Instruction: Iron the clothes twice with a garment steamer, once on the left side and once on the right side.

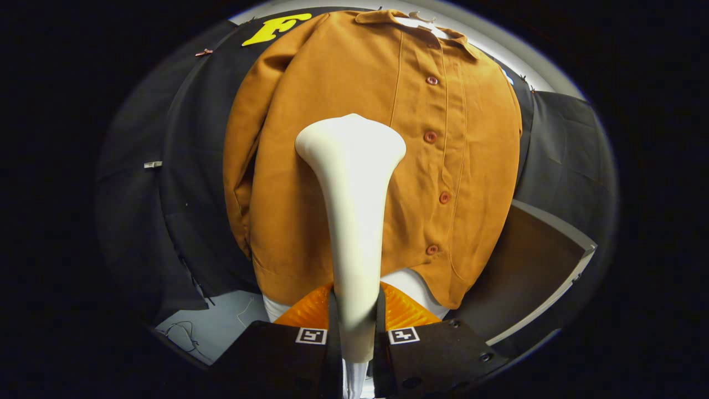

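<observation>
Clamping on the slim neck of the white, trumpet-shaped plastic garment steamer [351, 221], both fingers of the gripper [354, 332] press its handle from either side, at 9 and 3 o'clock of the stem. Flaring outward from that grasp, the steamer head rises toward 12 o'clock and sits in front of the chest of the mustard-brown, button-front cloth jacket [310, 183]; cannot tell whether touching the fabric or just shy of it. Hanging upright on a pale hanger [419, 21] at 12 o'clock, with the row of reddish round buttons [430, 136] running down at 2 to 4 o'clock of the head. Placing the head on the panel at the 9 o'clock side of the button row, so judged to be the left-side pass, about mid-height. Showing a white form [412, 285] below the hem, just beyond the fingertips. Calling next, most likely, for a steady stroke along that panel while holding the head flat and close to the cloth, then a shift across the buttons toward 3 o'clock for the right-side pass. Keeping the grasp firm matters, since the stem tapers and could slip.
</observation>
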The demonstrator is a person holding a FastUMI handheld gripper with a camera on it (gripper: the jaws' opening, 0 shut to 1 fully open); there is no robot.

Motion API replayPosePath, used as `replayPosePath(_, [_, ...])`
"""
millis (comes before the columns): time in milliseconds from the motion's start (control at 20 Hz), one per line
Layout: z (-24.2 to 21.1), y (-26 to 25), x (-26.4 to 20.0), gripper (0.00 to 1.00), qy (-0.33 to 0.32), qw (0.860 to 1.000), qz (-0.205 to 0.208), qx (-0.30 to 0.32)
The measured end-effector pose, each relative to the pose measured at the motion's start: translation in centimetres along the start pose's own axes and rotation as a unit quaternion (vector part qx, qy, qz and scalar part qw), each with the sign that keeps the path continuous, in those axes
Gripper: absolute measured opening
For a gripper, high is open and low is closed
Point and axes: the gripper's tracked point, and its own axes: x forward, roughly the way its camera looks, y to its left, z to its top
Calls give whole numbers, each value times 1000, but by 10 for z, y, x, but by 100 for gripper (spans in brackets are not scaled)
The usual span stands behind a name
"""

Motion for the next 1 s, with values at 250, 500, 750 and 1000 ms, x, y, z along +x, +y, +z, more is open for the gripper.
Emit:
replayPosePath(250, [-42, 3, 0, 25, 40, 999, 10, -2])
replayPosePath(500, [-53, 1, -21, 25, 50, 998, 26, 9])
replayPosePath(750, [-23, -14, -53, 25, 22, 999, 24, 26])
replayPosePath(1000, [16, -33, -86, 25, -9, 999, 21, 41])
